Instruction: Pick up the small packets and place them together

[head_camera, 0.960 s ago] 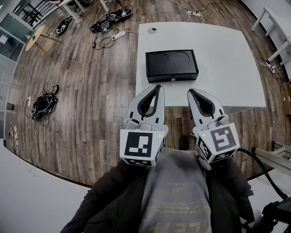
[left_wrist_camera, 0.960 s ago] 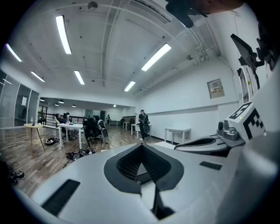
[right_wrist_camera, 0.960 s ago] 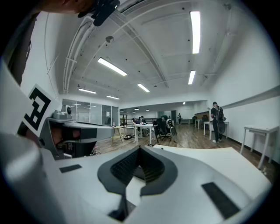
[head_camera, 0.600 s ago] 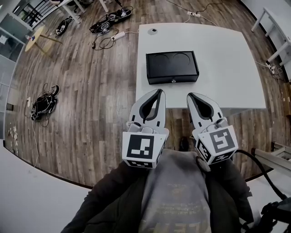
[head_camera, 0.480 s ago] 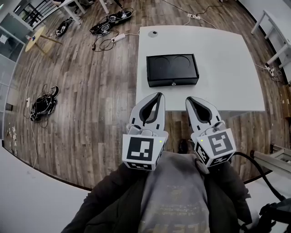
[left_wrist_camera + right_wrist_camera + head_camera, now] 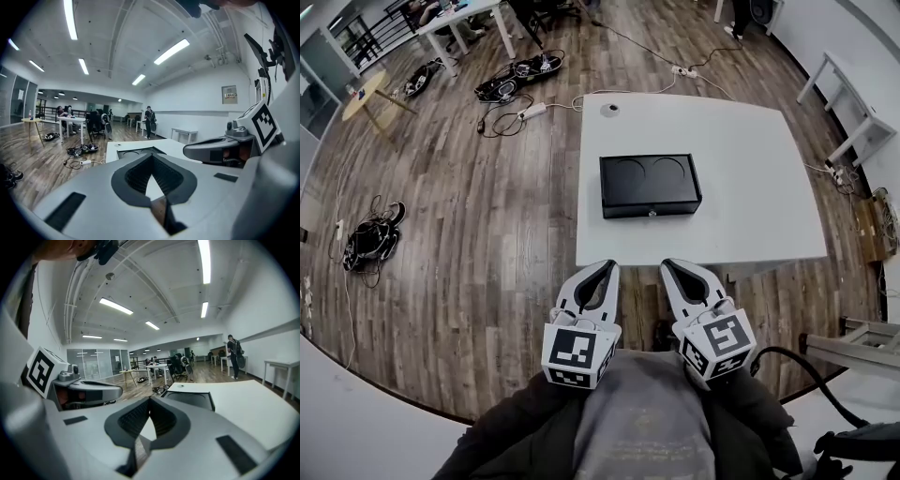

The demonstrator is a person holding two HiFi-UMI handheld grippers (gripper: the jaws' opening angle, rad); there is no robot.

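Observation:
No small packets show in any view. My left gripper (image 6: 607,265) and right gripper (image 6: 667,263) are held side by side close to my chest, just short of the near edge of the white table (image 6: 750,141). Both are shut with nothing between the jaws. In the left gripper view the left gripper (image 6: 151,155) has its tips together, and the right gripper (image 6: 150,400) looks the same in its own view. A closed black box (image 6: 649,185) with two round recesses in its lid lies on the table ahead; the box (image 6: 136,152) (image 6: 190,399) shows beyond each pair of jaws.
A small round fitting (image 6: 608,109) sits at the table's far edge. Cables and a power strip (image 6: 520,70) lie on the wooden floor at the upper left, a cable bundle (image 6: 367,239) at the left. Other white tables (image 6: 848,94) stand to the right. People sit and stand far off.
The head view has pulled back: table and box now sit farther off. Both grippers, earlier reaching over the table's near edge, now stop short of it. Both stay shut.

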